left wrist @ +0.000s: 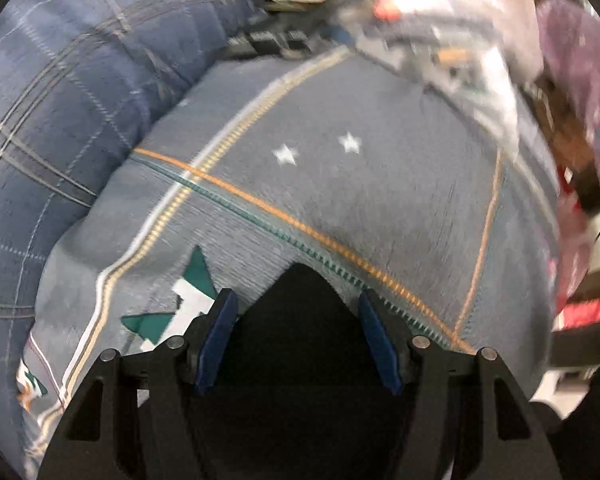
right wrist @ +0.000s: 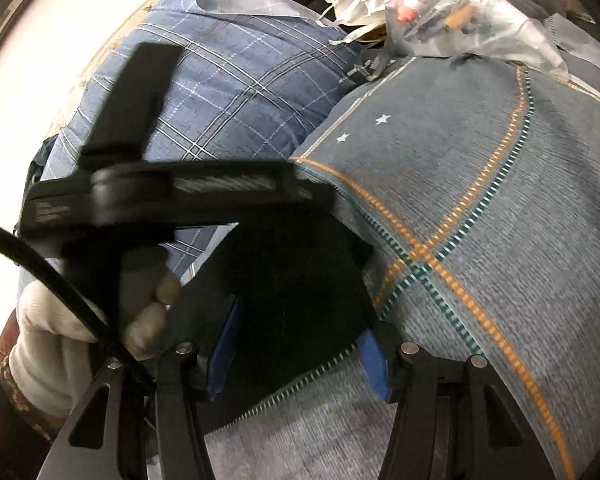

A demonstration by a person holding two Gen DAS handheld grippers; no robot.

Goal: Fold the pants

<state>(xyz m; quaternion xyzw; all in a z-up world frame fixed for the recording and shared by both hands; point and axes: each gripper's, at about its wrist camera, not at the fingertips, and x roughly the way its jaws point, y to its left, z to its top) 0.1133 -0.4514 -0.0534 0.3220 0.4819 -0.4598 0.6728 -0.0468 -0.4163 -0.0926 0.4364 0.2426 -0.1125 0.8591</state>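
Pants bunched dark between my left gripper blades | right gripper too | both spread, pinching nothing I reckon | next: clamp an edge, lift

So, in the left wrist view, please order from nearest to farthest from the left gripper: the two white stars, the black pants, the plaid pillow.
From the left gripper:
1. Black pants, between its open fingers.
2. Two white stars, straight ahead on the grey blanket.
3. Plaid pillow, far upper left.
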